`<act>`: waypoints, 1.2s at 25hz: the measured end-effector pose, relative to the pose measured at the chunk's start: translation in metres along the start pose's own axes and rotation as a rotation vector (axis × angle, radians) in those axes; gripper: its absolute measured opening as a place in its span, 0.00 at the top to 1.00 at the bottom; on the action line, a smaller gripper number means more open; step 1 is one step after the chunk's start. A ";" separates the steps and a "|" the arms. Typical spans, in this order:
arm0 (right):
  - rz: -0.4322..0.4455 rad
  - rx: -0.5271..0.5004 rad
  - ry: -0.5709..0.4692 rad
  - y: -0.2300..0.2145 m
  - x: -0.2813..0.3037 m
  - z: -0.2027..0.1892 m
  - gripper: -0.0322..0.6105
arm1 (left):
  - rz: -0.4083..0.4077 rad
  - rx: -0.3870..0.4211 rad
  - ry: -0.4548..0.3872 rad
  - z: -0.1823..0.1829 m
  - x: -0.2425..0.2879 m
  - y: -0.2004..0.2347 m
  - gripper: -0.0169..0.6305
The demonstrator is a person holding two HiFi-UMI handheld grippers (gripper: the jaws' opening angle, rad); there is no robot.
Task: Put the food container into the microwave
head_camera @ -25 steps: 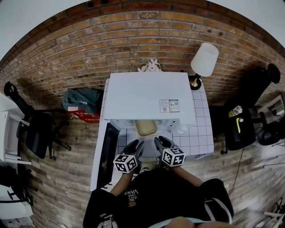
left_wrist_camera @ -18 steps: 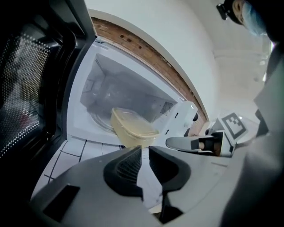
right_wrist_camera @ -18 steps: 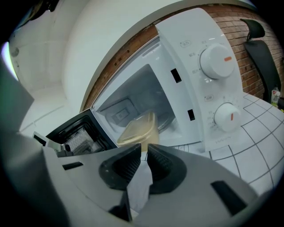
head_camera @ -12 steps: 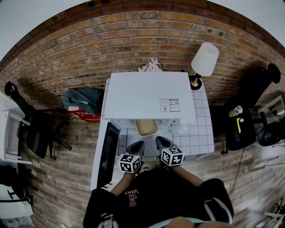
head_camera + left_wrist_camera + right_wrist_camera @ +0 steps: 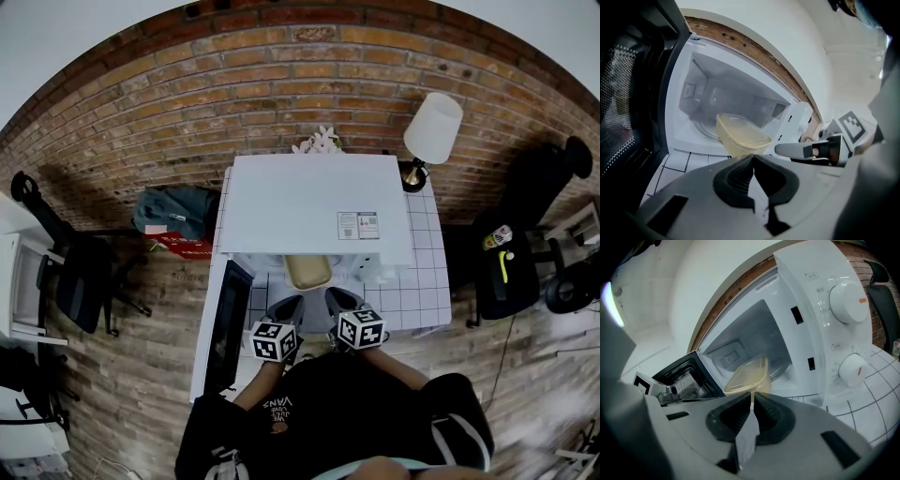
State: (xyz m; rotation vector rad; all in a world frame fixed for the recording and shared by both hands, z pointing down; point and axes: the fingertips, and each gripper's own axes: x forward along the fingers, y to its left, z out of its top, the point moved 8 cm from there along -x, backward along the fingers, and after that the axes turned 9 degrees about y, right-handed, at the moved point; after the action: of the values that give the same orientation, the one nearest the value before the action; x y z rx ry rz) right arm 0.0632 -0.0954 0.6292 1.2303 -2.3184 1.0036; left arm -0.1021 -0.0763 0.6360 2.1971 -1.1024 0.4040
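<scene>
I find the left gripper (image 5: 753, 157) and right gripper (image 5: 752, 404) side by side, angled slightly down. Both sets of jaws have just been closing and now pinch the near rim of the food container (image 5: 740, 136). The container is pale yellow, translucent and lidded, and sits at the mouth of the open microwave (image 5: 820, 310). The jaws cut off its base, and the back of the cavity is hazy.

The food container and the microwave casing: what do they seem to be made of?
Food container: probably plastic, translucent yellowish and smooth; light passes through its walls.
Microwave casing: smooth, slightly glossy white; painted metal or plastic, the look does not settle which.
</scene>
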 end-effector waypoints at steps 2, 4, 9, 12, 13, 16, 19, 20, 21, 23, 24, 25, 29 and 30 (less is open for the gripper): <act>0.006 -0.003 0.002 0.000 0.002 0.002 0.92 | 0.000 -0.003 -0.003 0.003 0.002 0.001 0.95; 0.010 -0.005 0.004 -0.001 0.003 0.003 0.92 | -0.001 -0.010 -0.005 0.005 0.003 0.003 0.95; 0.014 -0.009 0.009 -0.001 0.007 0.007 0.92 | 0.004 -0.016 -0.004 0.009 0.005 0.008 0.96; 0.014 -0.007 0.010 -0.002 0.009 0.009 0.92 | 0.004 -0.030 -0.003 0.010 0.007 0.011 0.95; 0.015 -0.007 0.009 -0.002 0.010 0.010 0.92 | 0.005 -0.035 -0.004 0.010 0.007 0.012 0.95; 0.019 -0.006 0.009 -0.002 0.014 0.013 0.92 | 0.009 -0.042 -0.009 0.012 0.009 0.015 0.96; 0.021 -0.004 0.007 -0.003 0.017 0.015 0.92 | 0.009 -0.044 -0.013 0.015 0.011 0.017 0.96; 0.021 -0.003 0.007 -0.003 0.017 0.016 0.92 | 0.009 -0.045 -0.013 0.015 0.011 0.018 0.95; 0.021 -0.001 0.007 -0.003 0.018 0.017 0.92 | 0.009 -0.046 -0.014 0.016 0.012 0.018 0.95; 0.022 0.000 0.005 -0.004 0.020 0.019 0.92 | 0.010 -0.047 -0.015 0.018 0.013 0.019 0.95; 0.022 0.000 0.004 -0.004 0.021 0.020 0.92 | 0.010 -0.048 -0.016 0.019 0.013 0.020 0.96; 0.022 -0.001 0.003 -0.004 0.022 0.021 0.92 | 0.011 -0.049 -0.016 0.020 0.014 0.021 0.95; 0.021 -0.004 0.006 -0.004 0.026 0.024 0.92 | 0.013 -0.054 -0.013 0.023 0.015 0.025 0.96; 0.021 -0.006 0.006 -0.004 0.027 0.025 0.92 | 0.014 -0.054 -0.013 0.024 0.015 0.026 0.96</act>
State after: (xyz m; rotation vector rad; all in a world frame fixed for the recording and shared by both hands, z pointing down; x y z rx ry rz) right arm 0.0523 -0.1305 0.6290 1.2019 -2.3326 1.0052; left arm -0.1137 -0.1130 0.6364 2.1488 -1.1232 0.3627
